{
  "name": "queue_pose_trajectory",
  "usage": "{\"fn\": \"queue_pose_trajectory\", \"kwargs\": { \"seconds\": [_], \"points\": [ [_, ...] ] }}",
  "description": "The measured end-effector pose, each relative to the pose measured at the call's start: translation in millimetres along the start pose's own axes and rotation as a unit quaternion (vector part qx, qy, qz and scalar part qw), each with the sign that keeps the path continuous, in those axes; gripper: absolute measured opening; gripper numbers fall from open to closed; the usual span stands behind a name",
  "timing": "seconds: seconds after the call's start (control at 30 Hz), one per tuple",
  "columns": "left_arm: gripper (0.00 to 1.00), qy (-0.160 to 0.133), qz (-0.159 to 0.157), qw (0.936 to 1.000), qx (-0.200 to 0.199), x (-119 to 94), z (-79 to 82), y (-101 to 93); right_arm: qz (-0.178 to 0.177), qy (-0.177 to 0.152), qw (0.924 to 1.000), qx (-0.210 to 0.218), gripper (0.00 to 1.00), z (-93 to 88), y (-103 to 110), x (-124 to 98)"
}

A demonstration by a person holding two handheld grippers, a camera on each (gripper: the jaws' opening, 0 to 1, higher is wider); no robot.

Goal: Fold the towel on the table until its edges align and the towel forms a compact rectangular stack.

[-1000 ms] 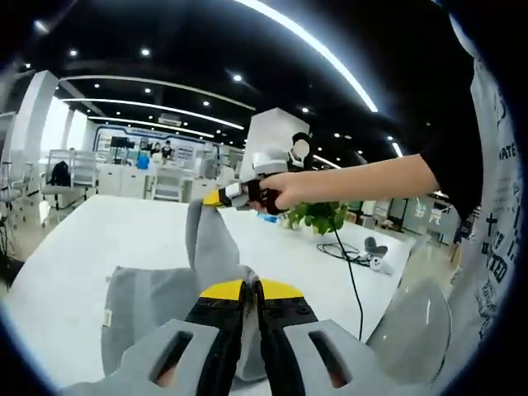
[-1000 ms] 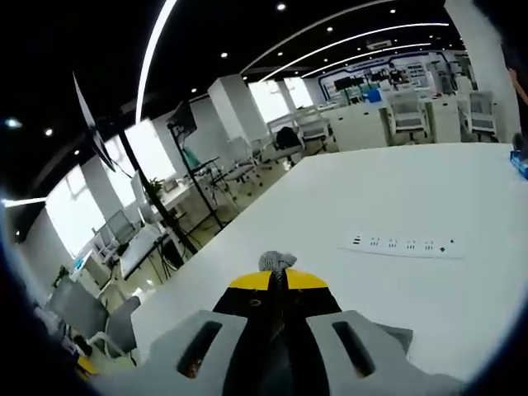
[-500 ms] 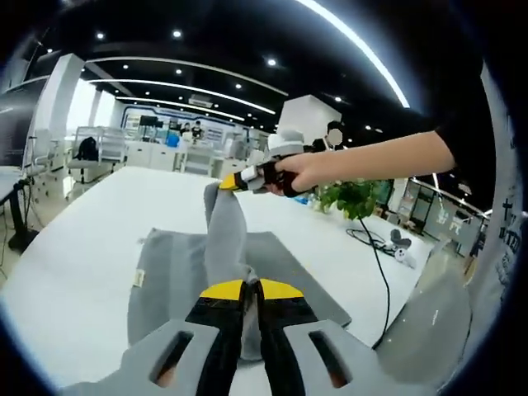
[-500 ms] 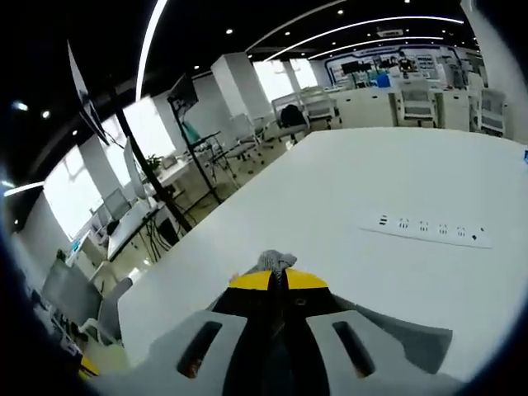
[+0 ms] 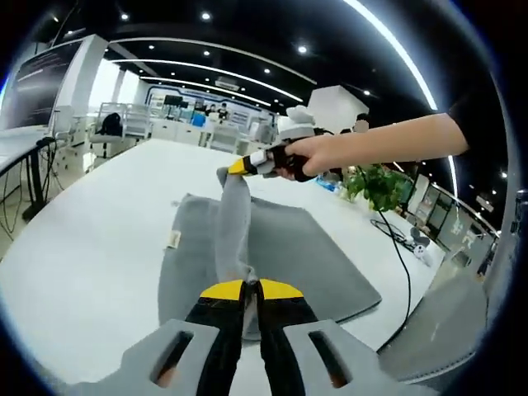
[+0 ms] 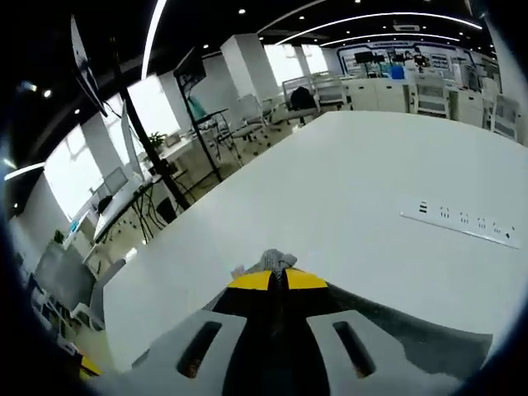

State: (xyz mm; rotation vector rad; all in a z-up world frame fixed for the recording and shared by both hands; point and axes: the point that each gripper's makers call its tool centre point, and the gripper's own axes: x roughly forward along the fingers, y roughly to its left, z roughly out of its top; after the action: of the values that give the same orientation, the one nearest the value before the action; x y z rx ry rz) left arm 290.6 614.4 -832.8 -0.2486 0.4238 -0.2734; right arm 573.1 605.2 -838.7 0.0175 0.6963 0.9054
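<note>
The towel (image 5: 289, 247) is soft, matte grey cloth, lying mostly flat as a rough rectangle on the smooth white table (image 5: 91, 239), with a small pale tag at its left edge. A raised ridge of the fabric runs between the two grippers, pulled taut off the flat part. The left gripper (image 5: 250, 290), yellow-tipped with grey moulded jaws, has its jaws pressed together on the near end of that ridge. In the left gripper view the right gripper (image 5: 235, 167) is seen from the side, held in a hand (image 5: 313, 155) on an outstretched bare forearm, its tip pinching the far end of the ridge above the table. In the right gripper view a crumpled tuft of grey cloth pokes out past its closed yellow tips. A flat white power strip (image 6: 466, 223) lies on the table well beyond.
</note>
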Motion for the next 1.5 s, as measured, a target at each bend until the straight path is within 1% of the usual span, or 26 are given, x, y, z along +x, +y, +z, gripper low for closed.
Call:
{"fn": "queue_pose_trajectory", "kwargs": {
  "seconds": [0.17, 0.3, 0.37, 0.47, 0.5, 0.53, 0.6, 0.67, 0.73, 0.8, 0.97, 1.07, 1.17, 1.27, 1.37, 1.43, 1.5],
  "points": [
    [0.06, 0.010, 0.018, 0.9996, -0.017, 4, -13.3, 16.3, -0.001, 0.010, 0.9997, -0.021, 0.02, -8.0, 4, 18],
    [0.06, 0.015, 0.032, 0.9989, -0.030, 3, -20.8, 26.4, 0.007, 0.007, 0.9995, -0.028, 0.03, -10.9, 11, 31],
    [0.06, 0.016, 0.040, 0.9983, -0.038, 2, -26.4, 34.9, 0.012, 0.005, 0.9993, -0.034, 0.04, -11.2, 15, 35],
    [0.07, 0.016, 0.047, 0.9974, -0.053, 2, -29.3, 39.6, 0.017, 0.001, 0.9989, -0.043, 0.05, -11.2, 19, 41],
    [0.07, 0.017, 0.051, 0.9970, -0.056, 2, -30.6, 42.2, 0.021, -0.004, 0.9990, -0.040, 0.05, -9.8, 21, 42],
    [0.08, 0.017, 0.053, 0.9968, -0.057, 1, -29.4, 41.0, 0.024, -0.008, 0.9989, -0.039, 0.04, -8.8, 22, 44],
    [0.10, 0.020, 0.060, 0.9961, -0.062, 0, -29.8, 42.2, 0.032, -0.007, 0.9988, -0.035, 0.03, -9.6, 27, 45],
    [0.10, 0.019, 0.072, 0.9949, -0.069, -1, -31.4, 48.8, 0.037, -0.010, 0.9984, -0.040, 0.05, -9.9, 32, 45],
    [0.10, 0.016, 0.075, 0.9942, -0.075, -1, -31.2, 51.2, 0.044, -0.003, 0.9982, -0.042, 0.05, -13.3, 34, 45],
    [0.12, 0.017, 0.080, 0.9937, -0.077, -2, -32.1, 53.4, 0.044, -0.002, 0.9980, -0.044, 0.06, -14.8, 34, 44],
    [0.17, 0.015, 0.103, 0.9917, -0.075, -5, -33.1, 62.4, 0.045, 0.001, 0.9981, -0.044, 0.07, -17.6, 30, 40],
    [0.20, 0.015, 0.116, 0.9907, -0.069, -7, -31.5, 66.6, 0.043, 0.002, 0.9982, -0.043, 0.07, -18.1, 26, 35],
    [0.26, 0.021, 0.127, 0.9904, -0.051, -7, -30.9, 69.9, 0.040, 0.001, 0.9982, -0.044, 0.08, -17.5, 22, 30],
    [0.28, 0.026, 0.122, 0.9912, -0.044, -4, -31.7, 70.1, 0.039, 0.003, 0.9983, -0.043, 0.09, -18.6, 16, 25],
    [0.27, 0.028, 0.126, 0.9913, -0.023, -3, -28.7, 69.0, 0.035, 0.005, 0.9986, -0.040, 0.09, -20.3, 9, 21],
    [0.26, 0.021, 0.125, 0.9916, -0.025, -2, -26.0, 69.4, 0.032, 0.005, 0.9988, -0.037, 0.09, -21.9, 5, 18],
    [0.23, 0.020, 0.122, 0.9919, -0.029, -1, -26.1, 69.7, 0.029, 0.005, 0.9989, -0.036, 0.08, -24.0, 0, 13]
  ]
}}
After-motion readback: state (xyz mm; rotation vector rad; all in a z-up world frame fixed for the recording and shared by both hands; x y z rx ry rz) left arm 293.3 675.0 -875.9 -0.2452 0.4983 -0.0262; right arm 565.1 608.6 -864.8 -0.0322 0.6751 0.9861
